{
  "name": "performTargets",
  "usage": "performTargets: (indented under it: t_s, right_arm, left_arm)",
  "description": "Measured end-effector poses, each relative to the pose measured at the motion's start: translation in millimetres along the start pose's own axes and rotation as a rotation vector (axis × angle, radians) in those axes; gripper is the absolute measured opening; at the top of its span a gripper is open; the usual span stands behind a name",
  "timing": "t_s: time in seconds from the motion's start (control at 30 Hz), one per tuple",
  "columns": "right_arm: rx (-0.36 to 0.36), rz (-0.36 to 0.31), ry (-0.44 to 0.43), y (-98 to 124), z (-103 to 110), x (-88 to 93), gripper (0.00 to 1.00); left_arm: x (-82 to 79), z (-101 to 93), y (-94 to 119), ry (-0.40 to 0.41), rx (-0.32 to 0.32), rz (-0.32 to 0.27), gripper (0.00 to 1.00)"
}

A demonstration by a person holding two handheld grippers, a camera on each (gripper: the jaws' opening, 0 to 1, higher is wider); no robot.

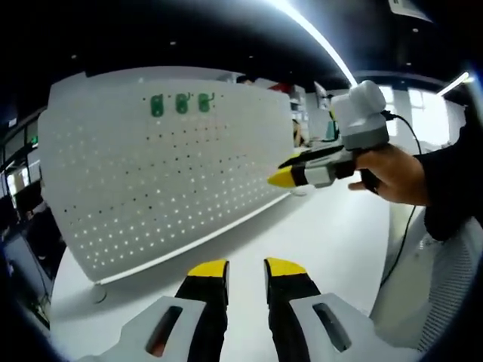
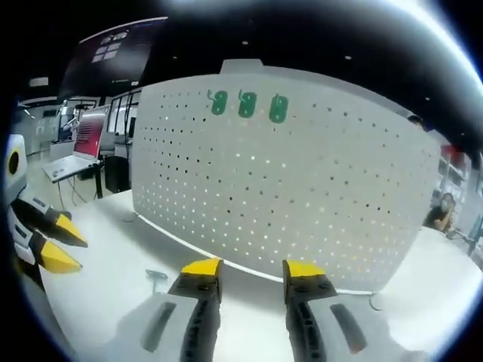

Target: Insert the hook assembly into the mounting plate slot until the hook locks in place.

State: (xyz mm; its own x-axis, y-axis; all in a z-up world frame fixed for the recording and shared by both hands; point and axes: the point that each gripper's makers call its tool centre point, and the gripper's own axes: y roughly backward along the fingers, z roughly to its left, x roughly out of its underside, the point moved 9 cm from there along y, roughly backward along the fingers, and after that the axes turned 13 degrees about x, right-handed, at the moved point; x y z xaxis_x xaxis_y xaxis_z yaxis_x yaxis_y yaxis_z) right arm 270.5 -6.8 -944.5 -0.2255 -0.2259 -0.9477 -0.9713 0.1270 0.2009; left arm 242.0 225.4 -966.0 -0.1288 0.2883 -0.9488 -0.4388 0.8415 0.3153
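White table (image 1: 317, 234), dim room.
Pegboard (image 2: 287, 181) with three green hooks (image 2: 247, 104) stood on it; both tongs (image 1: 245, 268) (image 2: 251, 269) were released, empty; a laptop (image 2: 75, 154) stood far off.

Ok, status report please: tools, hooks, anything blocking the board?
Left tool open, empty. Right tool open, empty. Three green hooks up on the pegboard. Small part on the table; nothing blocking.

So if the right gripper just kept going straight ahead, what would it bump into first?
Most likely the white pegboard. The right gripper is open and empty, with bare table before the board's lower edge; depth is hard to judge.
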Motion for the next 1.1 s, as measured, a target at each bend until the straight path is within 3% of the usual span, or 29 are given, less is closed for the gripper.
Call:
performTargets:
  t_s: [0.7,1.1]
  right_arm:
    - [-0.078,-0.009,-0.005,32,1,3.3,0.30]
    - [-0.118,0.000,-0.006,36,6,9.5,0.30]
  left_arm:
    - [5.0,7.7,-2,-0.007,-0.039,0.038,0.19]
    - [1.1,22.4,-22,-0.069,-0.027,0.099,0.18]
